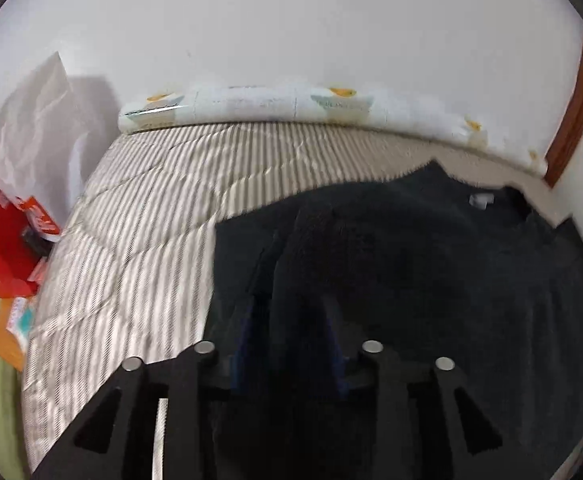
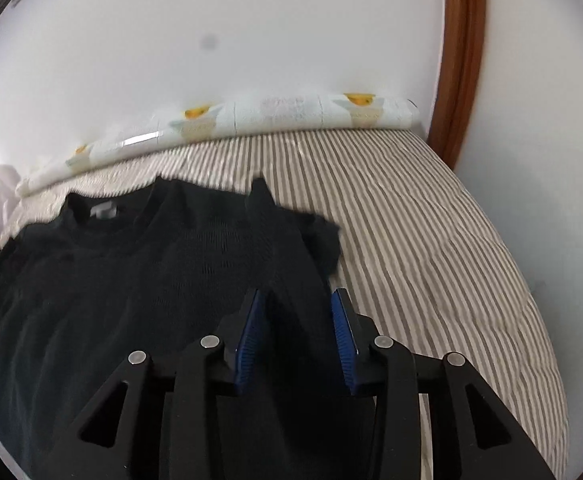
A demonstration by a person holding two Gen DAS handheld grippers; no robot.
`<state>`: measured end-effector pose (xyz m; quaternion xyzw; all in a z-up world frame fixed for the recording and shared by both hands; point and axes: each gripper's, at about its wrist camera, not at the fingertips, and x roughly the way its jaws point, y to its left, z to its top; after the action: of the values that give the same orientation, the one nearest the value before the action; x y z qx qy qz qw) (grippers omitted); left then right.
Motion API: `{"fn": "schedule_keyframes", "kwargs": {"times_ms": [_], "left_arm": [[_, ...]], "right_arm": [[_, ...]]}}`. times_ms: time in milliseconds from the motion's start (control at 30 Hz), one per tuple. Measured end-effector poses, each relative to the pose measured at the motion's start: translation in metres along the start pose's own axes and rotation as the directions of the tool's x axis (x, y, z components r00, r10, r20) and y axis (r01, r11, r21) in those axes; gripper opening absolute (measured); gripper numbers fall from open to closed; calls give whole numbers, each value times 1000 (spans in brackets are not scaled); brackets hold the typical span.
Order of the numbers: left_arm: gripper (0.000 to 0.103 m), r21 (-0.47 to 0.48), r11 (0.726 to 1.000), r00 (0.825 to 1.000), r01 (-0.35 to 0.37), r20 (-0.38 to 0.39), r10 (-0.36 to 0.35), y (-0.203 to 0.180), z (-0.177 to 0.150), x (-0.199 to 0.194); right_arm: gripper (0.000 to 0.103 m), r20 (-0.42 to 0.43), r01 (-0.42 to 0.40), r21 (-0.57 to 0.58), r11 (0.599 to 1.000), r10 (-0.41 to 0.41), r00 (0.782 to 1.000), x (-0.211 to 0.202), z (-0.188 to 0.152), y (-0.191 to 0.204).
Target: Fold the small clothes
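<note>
Right wrist view shows a soft, floppy black T-shirt [image 2: 139,264] flat on the striped bed [image 2: 431,248]. Both jaws stand part open around cloth folds. Grab by its sleeve edges.

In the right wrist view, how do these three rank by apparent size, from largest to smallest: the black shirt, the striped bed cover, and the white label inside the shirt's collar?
1. Black shirt and striped bed cover: both fill large areas; the shirt lies nearer the camera, so I cannot rank them.
2. White label: clearly the smallest.
</note>
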<state>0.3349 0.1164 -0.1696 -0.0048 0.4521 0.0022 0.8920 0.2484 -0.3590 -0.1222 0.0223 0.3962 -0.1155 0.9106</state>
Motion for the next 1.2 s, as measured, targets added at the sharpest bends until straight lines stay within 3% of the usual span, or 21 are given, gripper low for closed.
{"fn": "schedule_keyframes", "kwargs": {"times_ms": [200,533,700,933,1100,1200], "left_arm": [[44,51,995,996,-91,6,91,6,-40,-33],[49,-57,998,1000,-21,-5,20,42,-120,-83],[49,-74,997,1000,-15,6,16,50,-144,-100],[49,-110,994,1000,4,-15,-5,64,-176,-121],[51,-134,989,997,63,-31,-68,83,-203,-135],[58,-152,984,995,89,-21,-94,93,-215,-145]], "right_arm": [[38,-69,115,-19,993,-116,991,-21,-46,-10],[42,-62,118,46,992,-115,991,-84,-111,-23],[43,-55,121,49,991,-118,991,-114,-118,-18],[55,23,37,-26,999,-37,999,-154,-111,43],[58,34,-93,-93,991,96,995,-154,-101,123],[59,15,-161,-168,973,165,986,-147,-100,181]]}}
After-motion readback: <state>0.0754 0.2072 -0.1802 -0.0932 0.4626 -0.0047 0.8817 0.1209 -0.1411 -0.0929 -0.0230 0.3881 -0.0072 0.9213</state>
